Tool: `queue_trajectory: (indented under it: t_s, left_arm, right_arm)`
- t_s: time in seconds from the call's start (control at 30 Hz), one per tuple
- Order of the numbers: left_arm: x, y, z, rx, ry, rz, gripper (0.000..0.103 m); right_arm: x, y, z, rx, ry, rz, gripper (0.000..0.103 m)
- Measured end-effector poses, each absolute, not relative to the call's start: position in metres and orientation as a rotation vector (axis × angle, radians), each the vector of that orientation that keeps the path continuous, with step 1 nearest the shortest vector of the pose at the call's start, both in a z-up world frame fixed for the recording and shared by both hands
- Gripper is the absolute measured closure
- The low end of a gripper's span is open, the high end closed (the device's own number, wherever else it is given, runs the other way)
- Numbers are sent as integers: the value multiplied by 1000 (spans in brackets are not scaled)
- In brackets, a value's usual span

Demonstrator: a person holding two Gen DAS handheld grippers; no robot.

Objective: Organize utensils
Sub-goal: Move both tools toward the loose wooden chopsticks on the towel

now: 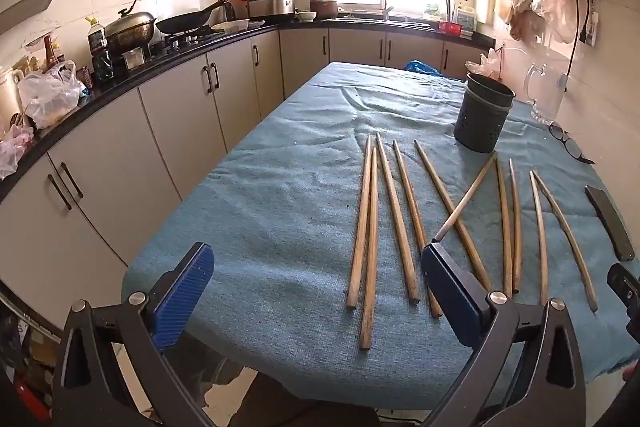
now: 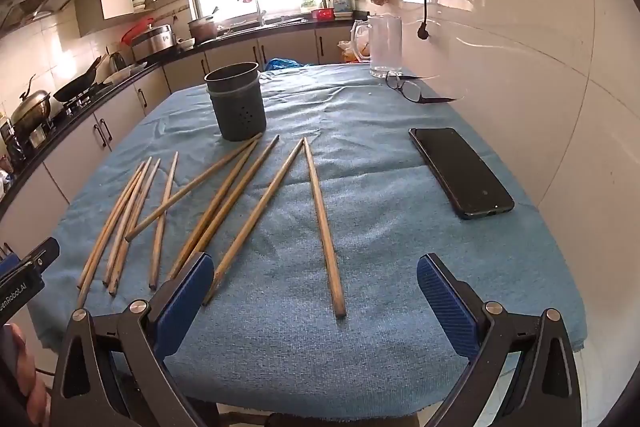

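Observation:
Several wooden chopsticks (image 1: 394, 219) lie spread on a blue cloth-covered table (image 1: 280, 187), pointing away from me. A dark perforated utensil holder (image 1: 482, 115) stands upright behind them. My left gripper (image 1: 320, 287) hovers open over the table's near edge, left of most chopsticks, nothing between its blue pads. In the right wrist view the same chopsticks (image 2: 324, 227) fan out before the holder (image 2: 237, 103). My right gripper (image 2: 316, 291) is open above the near edge, with the rightmost chopstick's end lying between its fingers, untouched.
A black phone (image 2: 460, 173) lies on the cloth at right. Glasses (image 2: 412, 89) and a clear glass jug (image 2: 384, 45) stand near the wall. A kitchen counter (image 1: 132, 75) with pots and a stove runs along the left.

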State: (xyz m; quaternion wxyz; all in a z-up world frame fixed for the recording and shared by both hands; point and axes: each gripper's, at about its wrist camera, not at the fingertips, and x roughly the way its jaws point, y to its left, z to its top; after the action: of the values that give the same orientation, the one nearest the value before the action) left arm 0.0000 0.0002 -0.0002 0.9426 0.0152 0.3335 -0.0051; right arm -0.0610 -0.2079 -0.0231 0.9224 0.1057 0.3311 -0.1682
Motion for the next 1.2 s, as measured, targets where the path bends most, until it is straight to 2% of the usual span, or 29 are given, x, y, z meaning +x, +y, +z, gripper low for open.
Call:
queue_trajectory:
  t_s: [0.73,1.0,1.2]
  left_arm:
    - [-1,-1,-5,28,686,-11,0]
    - [11,4,-10,27,770,-23,0]
    - [23,10,-13,30,743,-24,0]
  right_arm:
    - [-58,-202,-27,210,697,-320,2]
    - [-55,-209,-27,236,708,-299,6]
    - [-48,-214,-27,258,726,-268,7]
